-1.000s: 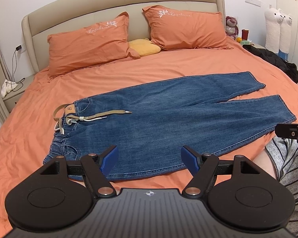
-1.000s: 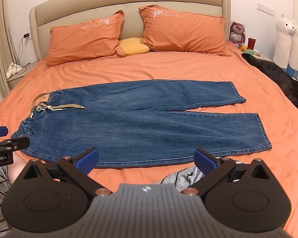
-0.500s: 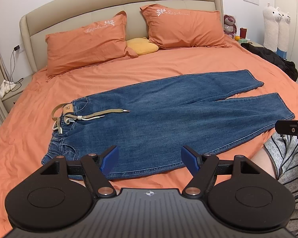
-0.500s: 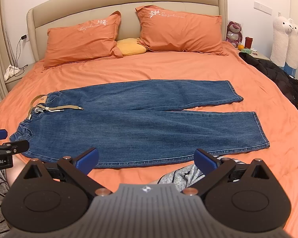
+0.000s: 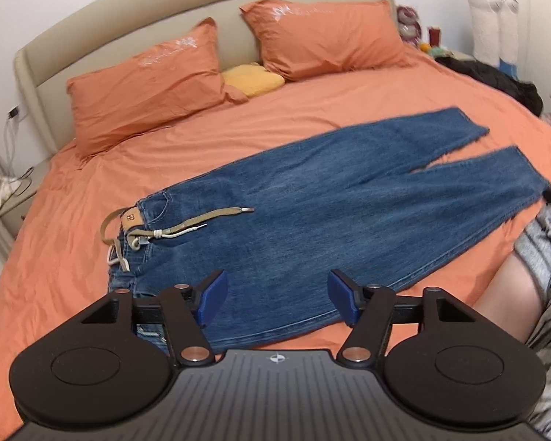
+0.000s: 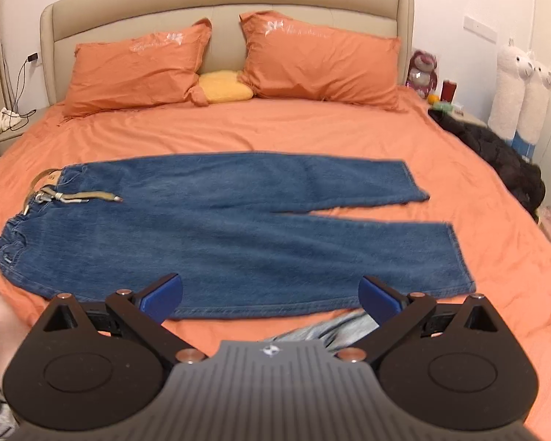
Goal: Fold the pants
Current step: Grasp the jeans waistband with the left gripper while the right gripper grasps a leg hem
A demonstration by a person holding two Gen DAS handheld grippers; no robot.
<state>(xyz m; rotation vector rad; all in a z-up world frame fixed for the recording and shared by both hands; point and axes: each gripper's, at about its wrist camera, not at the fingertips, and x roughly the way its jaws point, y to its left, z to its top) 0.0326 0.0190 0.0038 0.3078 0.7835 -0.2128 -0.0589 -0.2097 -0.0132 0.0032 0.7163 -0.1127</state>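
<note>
The bed [image 6: 312, 128], dressed in an orange sheet, carried everything. A pair of blue jeans [image 6: 238, 235] lay flat and unfolded along its near edge, the waistband toward the left edge, the two legs running toward the right edge and parting only near the hems. Two orange pillows [image 6: 136, 70] and a small yellow cushion [image 6: 224, 90] sat against the headboard, well apart from the jeans.

The denim looked heavy, thick and limp: likely to sag between two holds yet keep a crease, and not slippery. Good holds would be the near waistband corner and the near hem, where the cloth is doubled and stitched.

The right gripper [image 6: 270, 294] stood wide with nothing between its pads. The left gripper [image 5: 277, 297] hovered over the waist end, its jaws closing, nothing between them yet. A tan drawstring [image 5: 187, 222] trailed across the waistband.
</note>
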